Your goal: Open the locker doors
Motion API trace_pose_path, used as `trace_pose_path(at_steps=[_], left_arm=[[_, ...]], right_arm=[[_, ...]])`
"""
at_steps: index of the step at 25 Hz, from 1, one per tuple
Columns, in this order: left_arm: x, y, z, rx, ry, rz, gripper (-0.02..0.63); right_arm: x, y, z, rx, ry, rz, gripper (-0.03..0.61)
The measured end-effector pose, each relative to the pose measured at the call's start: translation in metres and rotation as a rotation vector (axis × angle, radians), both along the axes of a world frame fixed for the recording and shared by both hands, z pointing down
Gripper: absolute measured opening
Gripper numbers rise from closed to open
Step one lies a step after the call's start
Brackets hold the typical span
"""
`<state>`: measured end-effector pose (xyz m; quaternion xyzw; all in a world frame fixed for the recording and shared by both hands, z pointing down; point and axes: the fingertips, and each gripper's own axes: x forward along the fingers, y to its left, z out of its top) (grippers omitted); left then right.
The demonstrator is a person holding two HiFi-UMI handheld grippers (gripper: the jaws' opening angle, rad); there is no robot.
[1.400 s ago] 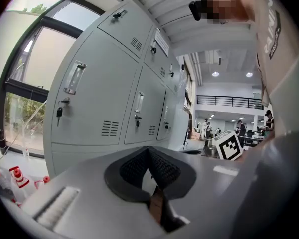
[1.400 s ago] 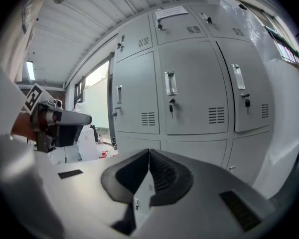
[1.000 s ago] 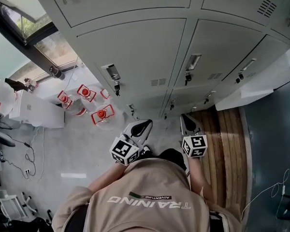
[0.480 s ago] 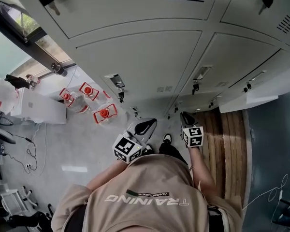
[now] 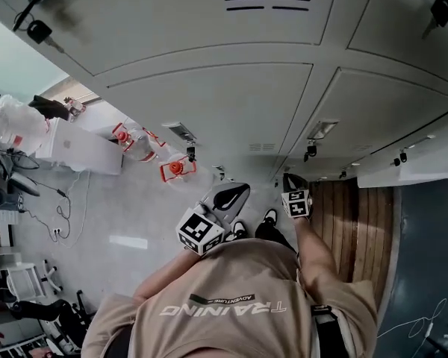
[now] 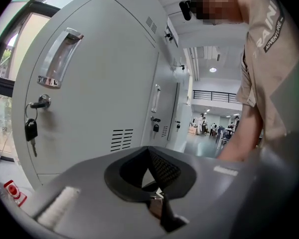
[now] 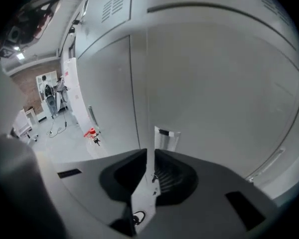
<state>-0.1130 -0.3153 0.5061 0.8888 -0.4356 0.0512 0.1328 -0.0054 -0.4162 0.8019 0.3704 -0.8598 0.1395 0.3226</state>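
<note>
Overhead, the locker doors (image 5: pixel 209 103) fill the upper half of the head view. Their seams run down toward the lower middle, where grey floor (image 5: pixel 127 222) lies open at the left and wooden boards (image 5: pixel 358 215) at the right. The left gripper (image 5: pixel 235 192) and the right gripper (image 5: pixel 290 179) hang near the frame's centre, apart from the doors, each with its jaws drawn together on nothing. In the left gripper view a key (image 6: pixel 31 131) dangles below a recessed handle (image 6: pixel 60 59). The shirt (image 5: pixel 224 304) reads "TRAINING" and "ADVENTURE". Since half a second ago the window has slid out of the upper left, and the red-capped bottles (image 5: pixel 173 168) sit nearer the centre.
</note>
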Motion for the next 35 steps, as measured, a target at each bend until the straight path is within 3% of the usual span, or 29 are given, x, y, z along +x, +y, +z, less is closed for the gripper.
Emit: trace_pose_path(at_steps=[5, 8, 14, 22, 30, 35], left_arm=[[-0.006, -0.005, 0.009, -0.037, 0.002, -0.072, 0.006], [-0.007, -0.005, 0.014, -0.054, 0.001, -0.094, 0.006], [-0.006, -0.007, 0.013, -0.051, 0.001, -0.104, 0.006], [-0.016, 0.004, 0.012, -0.046, -0.008, -0.113, 0.006], [-0.011, 0.017, 0.015, -0.039, 0.018, -0.049, 0.006], [0.003, 0.034, 0.012, -0.024, 0.032, 0.038, 0.006]], right_arm=[[0.002, -0.021, 0.023, -0.057, -0.022, 0.044, 0.026], [-0.001, -0.027, 0.025, -0.082, -0.031, 0.025, 0.101], [-0.018, -0.033, 0.023, -0.086, -0.041, -0.035, 0.1], [-0.019, -0.025, 0.024, -0.099, -0.017, -0.012, 0.101], [0.013, 0.03, 0.025, -0.118, 0.009, 0.044, 0.101], [0.056, 0.071, 0.025, -0.121, 0.0, 0.175, 0.101]])
